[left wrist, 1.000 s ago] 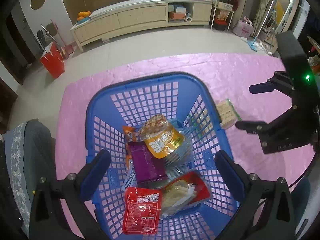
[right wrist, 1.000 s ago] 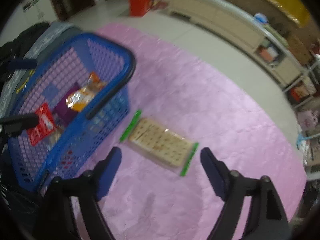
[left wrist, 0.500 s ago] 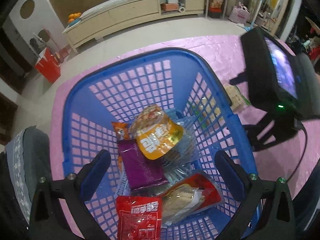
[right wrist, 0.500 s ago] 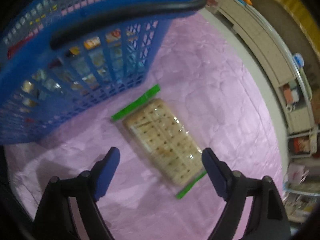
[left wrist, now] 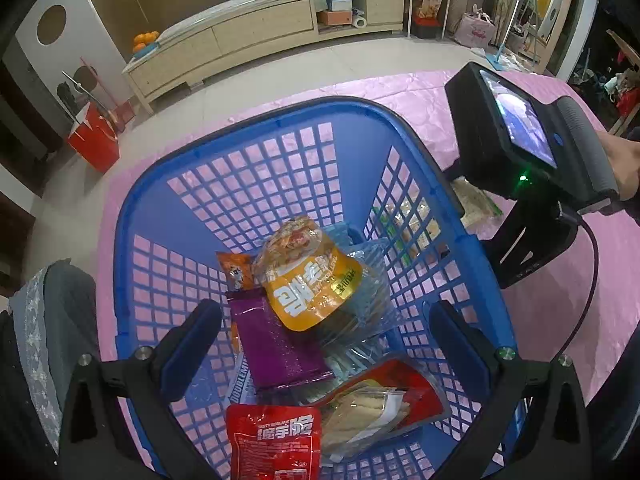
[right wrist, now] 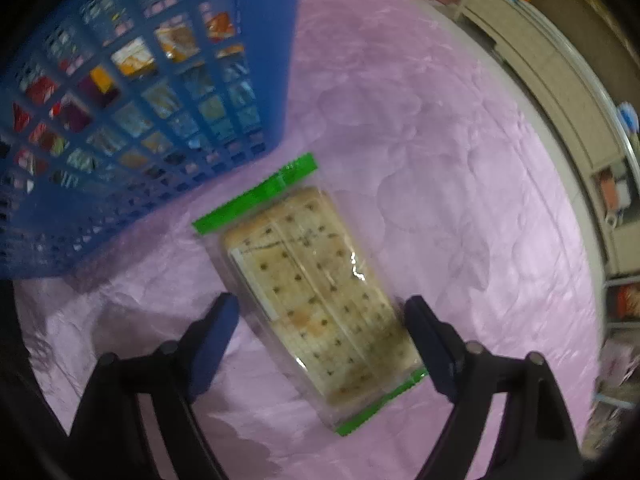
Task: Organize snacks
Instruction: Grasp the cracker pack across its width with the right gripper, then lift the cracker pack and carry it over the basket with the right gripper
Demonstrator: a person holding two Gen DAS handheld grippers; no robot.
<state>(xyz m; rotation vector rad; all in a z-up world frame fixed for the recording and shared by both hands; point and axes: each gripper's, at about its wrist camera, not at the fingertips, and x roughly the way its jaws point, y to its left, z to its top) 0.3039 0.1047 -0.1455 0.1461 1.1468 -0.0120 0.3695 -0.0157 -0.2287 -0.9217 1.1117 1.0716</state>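
A blue plastic basket (left wrist: 256, 128) stands on the pink cloth and holds several snack packs, among them an orange bag (left wrist: 308, 276), a purple pack (left wrist: 276, 344) and a red pack (left wrist: 276, 440). My left gripper (left wrist: 324, 340) hangs open over them, holding nothing. Beside the basket's wall (right wrist: 260, 40) lies a clear cracker pack with green ends (right wrist: 316, 292). My right gripper (right wrist: 320, 328) points down over it, with the pack between its fingers. Its jaws are closing; the pads stand close to the pack's sides without visibly pressing. The left wrist view shows the right gripper's body (left wrist: 520, 200) covering most of the cracker pack (left wrist: 474, 204).
The pink cloth (right wrist: 440, 120) spreads around the basket. A long low cabinet (left wrist: 260, 36) runs along the far wall, with a red box (left wrist: 94, 142) on the floor to its left. A grey padded seat (left wrist: 48, 320) is at the left. A person's hand (left wrist: 620, 160) holds the right gripper.
The right gripper has sunk and rolled over the cracker pack, which now lies between its narrower jaws. The left gripper dropped a little toward the basket, then stayed still.
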